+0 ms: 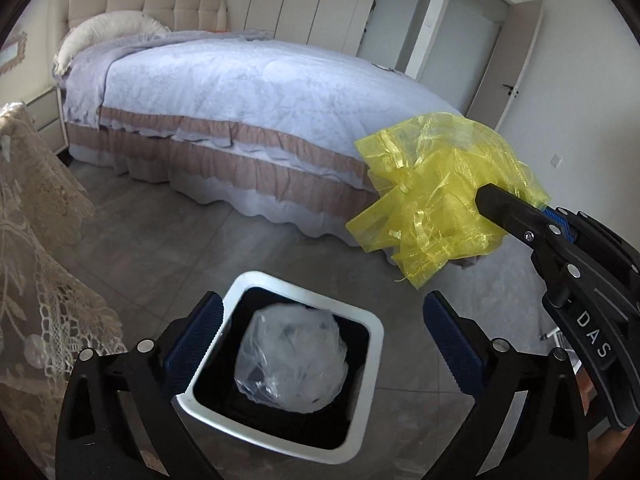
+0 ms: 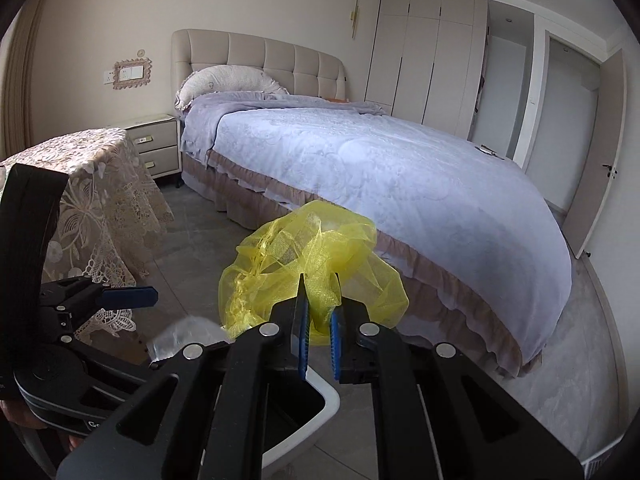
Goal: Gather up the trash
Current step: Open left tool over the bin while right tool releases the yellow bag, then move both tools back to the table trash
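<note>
A white-rimmed trash bin [image 1: 362, 322] with a black inside stands on the floor below my left gripper [image 1: 322, 340], which is open and empty above it. A crumpled clear plastic bag [image 1: 290, 360] lies in the bin. My right gripper [image 2: 318, 320] is shut on a yellow mesh bag [image 2: 304, 268] and holds it in the air to the right of the bin. In the left wrist view the yellow mesh bag [image 1: 436, 196] hangs from the right gripper's fingers [image 1: 508, 208]. The bin's rim [image 2: 326, 404] shows below the right gripper.
A bed with a lavender cover [image 1: 248, 92] fills the room behind the bin. A table under a lace cloth [image 1: 36, 220] stands at the left. A nightstand [image 2: 158, 148] sits beside the bed. Grey tile floor [image 1: 160, 240] lies around the bin.
</note>
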{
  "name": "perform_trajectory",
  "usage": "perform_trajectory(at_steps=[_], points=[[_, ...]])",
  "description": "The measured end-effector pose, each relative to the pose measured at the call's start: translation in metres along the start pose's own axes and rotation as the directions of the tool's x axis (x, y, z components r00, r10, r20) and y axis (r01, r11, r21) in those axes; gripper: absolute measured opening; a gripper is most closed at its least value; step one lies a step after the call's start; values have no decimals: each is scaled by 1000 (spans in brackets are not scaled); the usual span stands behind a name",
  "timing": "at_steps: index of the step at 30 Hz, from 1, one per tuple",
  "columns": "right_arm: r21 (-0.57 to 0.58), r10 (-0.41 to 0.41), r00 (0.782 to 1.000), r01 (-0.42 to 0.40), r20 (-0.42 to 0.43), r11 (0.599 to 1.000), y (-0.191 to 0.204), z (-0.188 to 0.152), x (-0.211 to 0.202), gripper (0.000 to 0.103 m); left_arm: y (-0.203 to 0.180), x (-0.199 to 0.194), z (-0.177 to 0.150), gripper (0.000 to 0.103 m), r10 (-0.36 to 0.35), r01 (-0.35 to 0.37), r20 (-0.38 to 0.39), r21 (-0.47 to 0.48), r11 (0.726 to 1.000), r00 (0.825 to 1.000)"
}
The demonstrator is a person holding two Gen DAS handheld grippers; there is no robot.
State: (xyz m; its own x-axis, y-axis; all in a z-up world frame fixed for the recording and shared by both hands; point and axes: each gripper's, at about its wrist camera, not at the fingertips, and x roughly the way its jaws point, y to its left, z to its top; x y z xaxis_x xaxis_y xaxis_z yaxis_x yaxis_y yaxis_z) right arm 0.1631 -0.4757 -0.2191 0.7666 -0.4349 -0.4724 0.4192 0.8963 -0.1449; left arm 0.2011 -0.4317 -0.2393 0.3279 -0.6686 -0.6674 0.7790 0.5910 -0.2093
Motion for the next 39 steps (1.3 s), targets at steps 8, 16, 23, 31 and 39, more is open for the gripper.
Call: perform_trajectory(at_steps=[8, 16, 23, 31, 39], points=[[1, 33, 999, -33, -16, 999, 1, -3, 14, 10, 15, -27, 9, 98, 139, -142, 92, 26, 990, 986], [-30, 133, 989, -135, -60, 990, 26, -33, 45, 10, 29, -49, 17, 98, 179, -179, 141, -11, 984, 974], [-36, 193, 968, -201, -157, 979, 41, -73, 75, 20, 31, -54, 17, 98, 154, -150, 153, -35, 988, 976], [-120, 165, 972, -186, -168, 975, 48, -76, 74, 99, 22, -72, 16, 98, 135, -142, 211, 17, 990, 968], [-107, 131, 987, -121, 89, 987, 30, -23, 25, 99, 6, -112, 23, 98, 108, -143, 328, 84, 986, 938]])
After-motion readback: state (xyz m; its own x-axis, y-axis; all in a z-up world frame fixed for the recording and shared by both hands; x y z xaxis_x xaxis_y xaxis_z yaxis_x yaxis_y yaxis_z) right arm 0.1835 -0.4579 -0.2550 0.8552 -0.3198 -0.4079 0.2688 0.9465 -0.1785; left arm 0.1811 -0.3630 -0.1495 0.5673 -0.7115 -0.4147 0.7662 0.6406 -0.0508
